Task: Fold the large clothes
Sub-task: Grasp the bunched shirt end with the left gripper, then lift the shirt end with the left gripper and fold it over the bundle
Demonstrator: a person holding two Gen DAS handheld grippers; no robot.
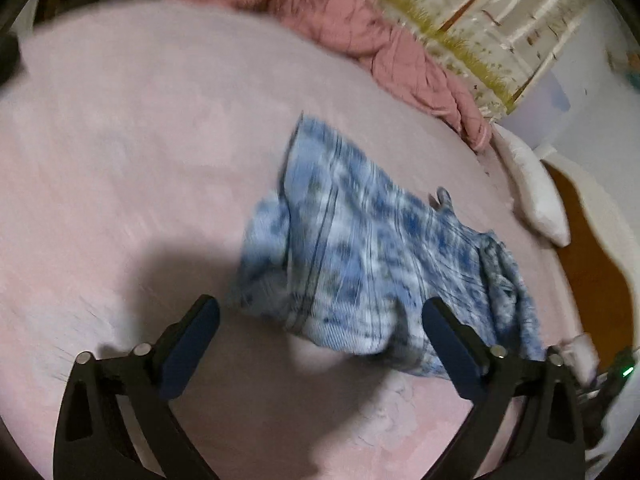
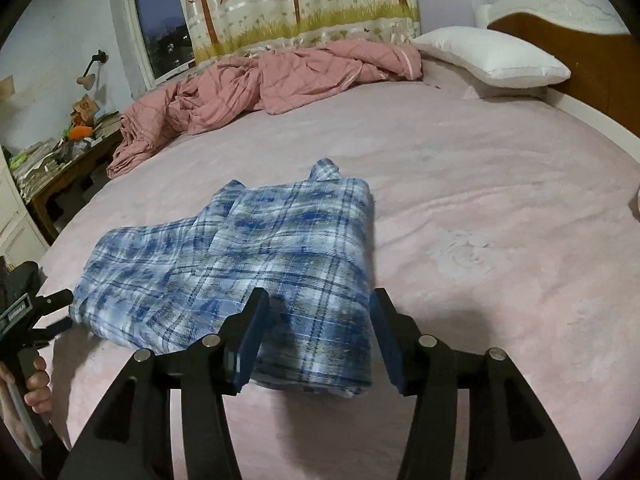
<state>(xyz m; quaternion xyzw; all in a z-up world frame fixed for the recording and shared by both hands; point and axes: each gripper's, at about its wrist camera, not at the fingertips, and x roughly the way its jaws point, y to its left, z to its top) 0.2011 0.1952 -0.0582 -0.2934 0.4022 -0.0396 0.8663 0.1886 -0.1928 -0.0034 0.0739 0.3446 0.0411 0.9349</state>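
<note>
A blue and white plaid shirt (image 2: pixel 248 264) lies folded into a rough rectangle on the pink bed sheet (image 2: pixel 500 208). My right gripper (image 2: pixel 318 316) hovers at the shirt's near right corner. It is open, with that corner lying between its blue pads (image 2: pixel 246 344), which do not press it. In the blurred left wrist view the same shirt (image 1: pixel 360 248) lies ahead and to the right. My left gripper (image 1: pixel 320 316) is wide open over the sheet, and its right finger (image 1: pixel 452 344) overlaps the shirt's near edge. The right wrist view shows the left gripper (image 2: pixel 64 310) at the shirt's left end, held by a hand (image 2: pixel 36 384).
A crumpled pink quilt (image 2: pixel 248 88) lies along the far side of the bed, with a white pillow (image 2: pixel 492 58) by the wooden headboard (image 2: pixel 592 60). A cluttered wooden desk (image 2: pixel 68 156) stands left of the bed below a window (image 2: pixel 160 28) and a printed curtain (image 2: pixel 300 4).
</note>
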